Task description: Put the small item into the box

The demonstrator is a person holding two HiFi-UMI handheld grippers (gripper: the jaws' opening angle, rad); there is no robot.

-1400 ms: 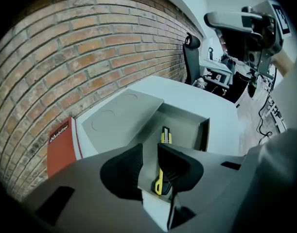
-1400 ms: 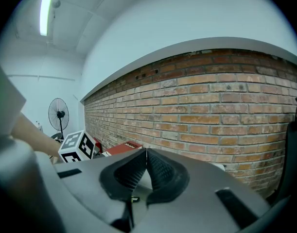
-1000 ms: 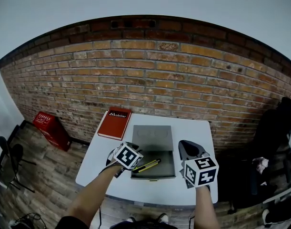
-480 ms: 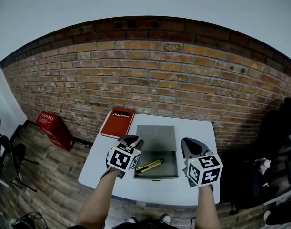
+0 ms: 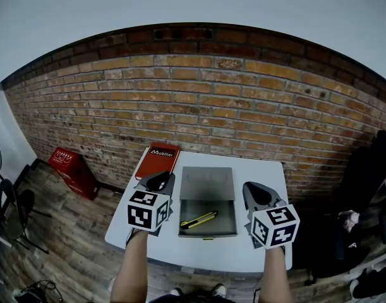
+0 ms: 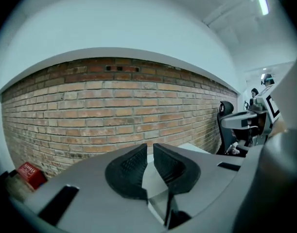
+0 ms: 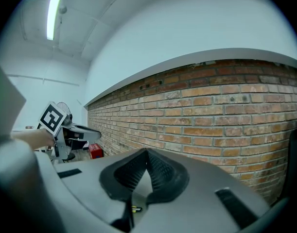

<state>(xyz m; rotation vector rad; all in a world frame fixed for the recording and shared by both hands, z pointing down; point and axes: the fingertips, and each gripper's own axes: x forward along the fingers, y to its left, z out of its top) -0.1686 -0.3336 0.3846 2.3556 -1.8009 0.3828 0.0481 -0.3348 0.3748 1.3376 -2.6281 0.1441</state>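
L gripper (image 5: 160,182) moved left off grey box (image 5: 208,233), ribbed jaws closing, empty.

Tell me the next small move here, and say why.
Probably set both grippers down beside the box, since the task looks done. The yellow cutter lies inside the open box. The left gripper has its jaws closing with nothing between them, and the right gripper is shut and empty, so nothing seems left to carry.

A brick wall (image 5: 199,106) runs behind my white worktop (image 5: 256,169). Left of the worktop a red crate (image 5: 69,168) sits on the plank floor (image 5: 60,232); right, a black chair (image 6: 227,111).
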